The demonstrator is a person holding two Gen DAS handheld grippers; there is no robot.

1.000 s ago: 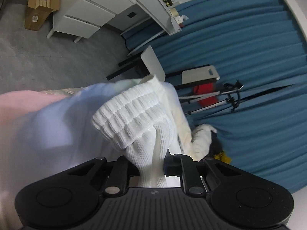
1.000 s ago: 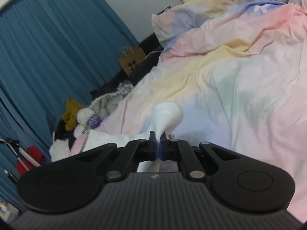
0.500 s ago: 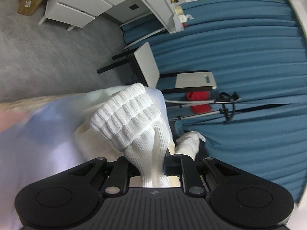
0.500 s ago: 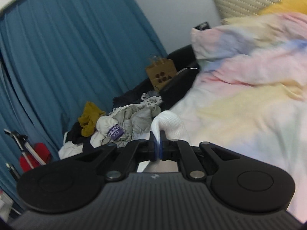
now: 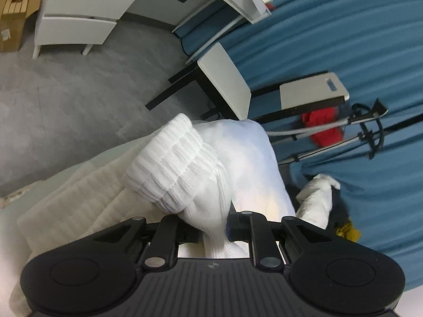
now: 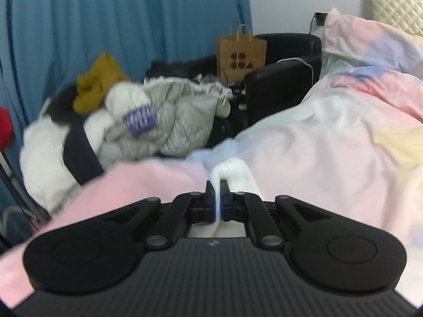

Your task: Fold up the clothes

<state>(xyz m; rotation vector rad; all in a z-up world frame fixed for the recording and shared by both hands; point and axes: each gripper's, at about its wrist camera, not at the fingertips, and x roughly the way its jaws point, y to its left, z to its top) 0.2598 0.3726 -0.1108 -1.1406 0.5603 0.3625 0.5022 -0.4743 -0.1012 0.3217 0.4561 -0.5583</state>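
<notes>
Meanwhile, at the bedside: the left gripper (image 5: 214,228) has its jaws clamped on a white ribbed sock (image 5: 182,174), cuff end bunched up thick and standing above the fingers (image 5: 239,224), w/ the grey floor (image 5: 53,100), a white drawer unit (image 5: 79,21) and a white-seated chair (image 5: 224,79) behind it, plus blue curtains (image 5: 343,39) to the right. The right gripper (image 6: 217,200) pinches the sock's other end, a thin white fold of fabric squeezed between nearly closed blue pads (image 6: 210,200), the rest curling over just beyond the tips. Under it lies a pastel duvet (image 6: 330,145), pink, blue & yellow. Beyond the bed edge sits a heap of clothes (image 6: 148,121), incl. a mustard item, beside a brown paper bag (image 6: 241,52) on a black seat. Right view is blurred.
</notes>
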